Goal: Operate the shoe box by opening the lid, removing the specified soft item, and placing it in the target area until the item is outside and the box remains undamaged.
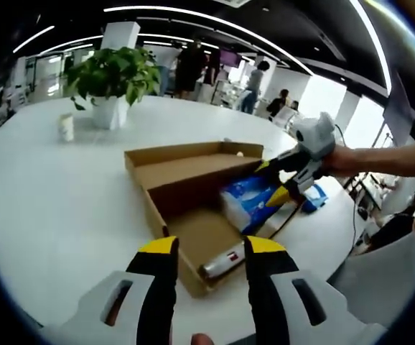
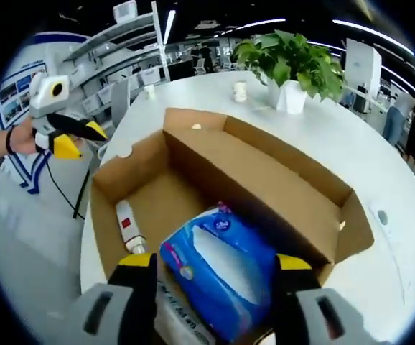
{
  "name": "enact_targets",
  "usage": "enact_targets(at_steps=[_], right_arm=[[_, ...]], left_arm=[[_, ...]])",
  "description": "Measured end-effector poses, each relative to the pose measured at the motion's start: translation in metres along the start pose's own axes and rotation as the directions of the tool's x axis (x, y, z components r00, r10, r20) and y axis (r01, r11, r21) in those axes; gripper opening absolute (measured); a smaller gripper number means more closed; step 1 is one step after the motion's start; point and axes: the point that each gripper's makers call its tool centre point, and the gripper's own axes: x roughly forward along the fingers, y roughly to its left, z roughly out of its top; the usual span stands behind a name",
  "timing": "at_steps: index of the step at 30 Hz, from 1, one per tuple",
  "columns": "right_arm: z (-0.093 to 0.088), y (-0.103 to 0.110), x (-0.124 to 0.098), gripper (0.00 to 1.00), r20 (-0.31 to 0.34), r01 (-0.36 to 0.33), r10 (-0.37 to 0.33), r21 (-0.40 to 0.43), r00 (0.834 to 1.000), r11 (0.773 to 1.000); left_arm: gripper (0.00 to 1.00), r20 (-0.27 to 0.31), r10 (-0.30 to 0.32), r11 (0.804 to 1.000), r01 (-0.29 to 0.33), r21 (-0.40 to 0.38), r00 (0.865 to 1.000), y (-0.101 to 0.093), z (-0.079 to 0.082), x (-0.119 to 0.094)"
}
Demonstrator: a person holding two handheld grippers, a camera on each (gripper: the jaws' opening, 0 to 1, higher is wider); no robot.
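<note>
**Tissue pack straddled, not yet lifted**

Shoe box (image 2: pixel 265 180) lies open on the table (image 1: pixel 57 208). Right hand-held gripper (image 2: pixel 215 267) stands spread around the blue tissue pack (image 2: pixel 218 277) inside. Left hand-held gripper (image 1: pixel 211 248) hovers released. Risk: a skewed pull may snag and tear the cardboard wall.

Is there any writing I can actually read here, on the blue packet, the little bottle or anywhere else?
No text can be read.
Blue-and-white soft tissue packet in the open brown cardboard shoe box: a small round logo and a line of print along its lower edge, both too blurred to read.
Small white bottle with a red label in the box: label too small to read.
Blue-and-white wall panel behind: only shapes, no legible words.
</note>
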Motion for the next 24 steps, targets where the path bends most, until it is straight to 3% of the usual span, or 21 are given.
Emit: enact_targets(at_steps=[15, 20, 24], right_arm=[[-0.009, -0.018, 0.024, 0.72, -0.087, -0.001, -0.010, -0.117, 0.996, 0.993], [-0.015, -0.018, 0.025, 0.68, -0.148, 0.003, -0.035, -0.206, 0.988, 0.979], [-0.017, -0.016, 0.028, 0.66, -0.163, 0.006, -0.041, -0.211, 0.986, 0.977]], left_arm=[[0.37, -0.005, 0.005, 1.000, -0.005, -0.003, 1.000, 0.000, -0.004, -0.003], [0.37, -0.007, 0.002, 1.000, -0.002, -0.005, 1.000, -0.001, -0.006, -0.002], [0.37, -0.012, -0.005, 1.000, 0.005, -0.003, 1.000, -0.004, -0.008, 0.000]])
